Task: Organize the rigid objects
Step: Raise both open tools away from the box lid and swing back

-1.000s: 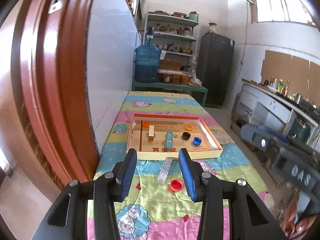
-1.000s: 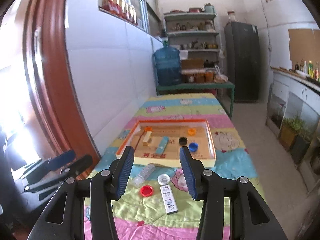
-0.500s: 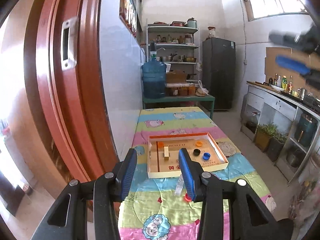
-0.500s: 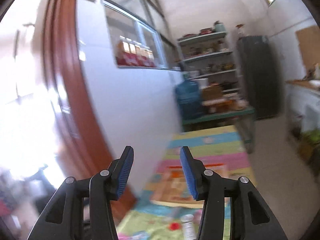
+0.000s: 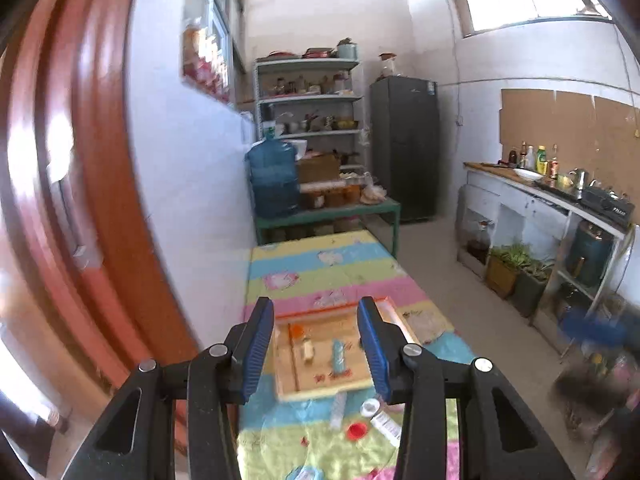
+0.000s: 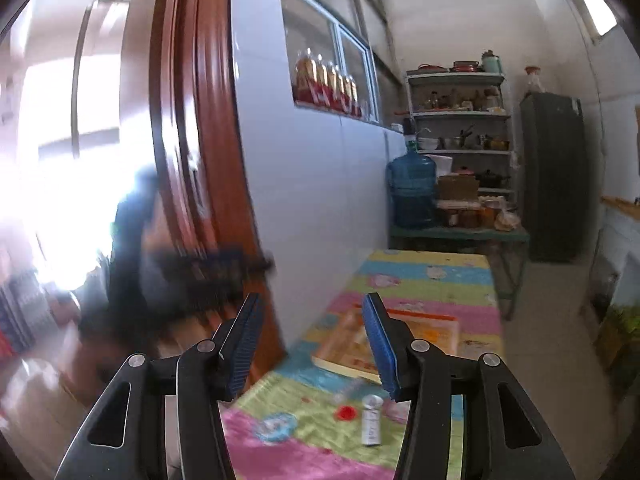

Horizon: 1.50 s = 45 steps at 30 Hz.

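A plain home kitchen with storage. At 12 o'clock a metal shelf rack [image 5: 308,96] carries pots, bowls and jars, with a dark fridge [image 5: 404,148] just beside it at 1 o'clock. A blue water jug [image 5: 274,180] stands on a green bench [image 5: 328,212]. At 3 o'clock a counter [image 5: 540,192] holds sauce bottles and a gas stove [image 5: 608,204]. Bottled preserves [image 6: 328,84] line a window ledge at 11 o'clock.

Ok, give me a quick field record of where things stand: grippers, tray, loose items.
left gripper: open, empty, held above the table
right gripper: open, empty
tray: on striped cloth, holds a teal block, a tan block, an orange cap
loose outside tray: red cap, white tube, clear tube
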Each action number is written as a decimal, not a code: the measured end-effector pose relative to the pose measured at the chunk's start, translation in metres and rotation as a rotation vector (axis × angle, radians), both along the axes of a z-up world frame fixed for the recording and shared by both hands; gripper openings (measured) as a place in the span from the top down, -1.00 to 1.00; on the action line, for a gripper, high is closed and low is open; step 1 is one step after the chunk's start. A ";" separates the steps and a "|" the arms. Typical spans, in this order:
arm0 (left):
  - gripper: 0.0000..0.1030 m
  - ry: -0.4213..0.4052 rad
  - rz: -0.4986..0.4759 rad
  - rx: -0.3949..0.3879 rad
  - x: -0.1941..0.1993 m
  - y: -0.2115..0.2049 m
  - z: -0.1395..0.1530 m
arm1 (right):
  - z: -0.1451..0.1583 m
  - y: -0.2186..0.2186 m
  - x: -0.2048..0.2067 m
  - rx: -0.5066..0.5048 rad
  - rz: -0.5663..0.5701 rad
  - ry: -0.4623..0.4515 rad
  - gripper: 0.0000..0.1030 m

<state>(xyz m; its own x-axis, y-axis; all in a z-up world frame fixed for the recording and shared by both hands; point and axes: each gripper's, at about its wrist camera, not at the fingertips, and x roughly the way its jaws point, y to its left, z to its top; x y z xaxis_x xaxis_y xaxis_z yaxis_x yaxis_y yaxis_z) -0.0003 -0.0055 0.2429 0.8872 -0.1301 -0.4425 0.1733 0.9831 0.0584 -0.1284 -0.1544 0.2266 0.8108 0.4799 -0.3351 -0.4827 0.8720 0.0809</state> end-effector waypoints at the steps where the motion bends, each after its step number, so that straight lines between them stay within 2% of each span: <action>1: 0.16 -0.002 -0.023 -0.009 0.005 -0.006 0.004 | -0.007 -0.001 0.004 -0.006 -0.016 0.000 -0.02; 3: 0.16 -0.011 -0.066 0.002 0.017 -0.021 0.010 | -0.021 -0.005 0.012 -0.001 -0.046 0.008 -0.02; 7: 0.16 -0.048 -0.128 0.093 0.036 -0.035 0.017 | -0.044 -0.012 0.036 0.067 -0.023 0.065 -0.02; 12: 0.16 -0.054 -0.208 0.056 0.053 -0.031 0.012 | -0.060 -0.017 0.055 0.085 -0.033 0.080 -0.02; 15: 0.16 -0.071 -0.256 0.057 0.057 -0.031 -0.001 | -0.065 -0.022 0.061 0.080 -0.057 0.087 -0.02; 20: 0.16 -0.038 -0.301 0.058 0.066 -0.045 -0.013 | -0.072 -0.027 0.060 0.069 -0.085 0.079 -0.02; 26: 0.16 -0.036 -0.369 0.058 0.035 -0.082 -0.013 | -0.073 -0.038 0.054 0.095 -0.110 0.095 -0.02; 31: 0.16 0.018 -0.359 -0.022 -0.018 -0.087 -0.007 | -0.075 -0.043 0.045 0.079 -0.172 0.097 -0.06; 34: 0.16 0.030 -0.376 -0.042 -0.030 -0.074 -0.035 | -0.096 -0.036 0.059 0.057 -0.221 0.151 -0.08; 37: 0.16 0.013 -0.274 0.018 -0.023 -0.055 -0.085 | -0.132 -0.024 0.082 0.032 -0.221 0.198 -0.08; 39: 0.16 0.021 -0.207 0.018 -0.012 -0.037 -0.121 | -0.158 -0.013 0.097 0.003 -0.223 0.217 -0.08; 43: 0.16 0.076 -0.068 -0.095 0.003 0.007 -0.189 | -0.216 0.012 0.112 -0.080 -0.195 0.270 -0.08; 45: 0.16 0.113 -0.027 -0.136 0.004 0.016 -0.216 | -0.236 0.022 0.112 -0.128 -0.182 0.281 -0.08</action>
<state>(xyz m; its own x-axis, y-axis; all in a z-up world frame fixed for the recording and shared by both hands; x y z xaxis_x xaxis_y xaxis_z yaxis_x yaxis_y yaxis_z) 0.0038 0.0104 0.0273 0.8282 -0.2193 -0.5157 0.1981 0.9754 -0.0966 -0.0167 -0.1321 -0.0098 0.7466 0.2755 -0.6055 -0.2927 0.9534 0.0729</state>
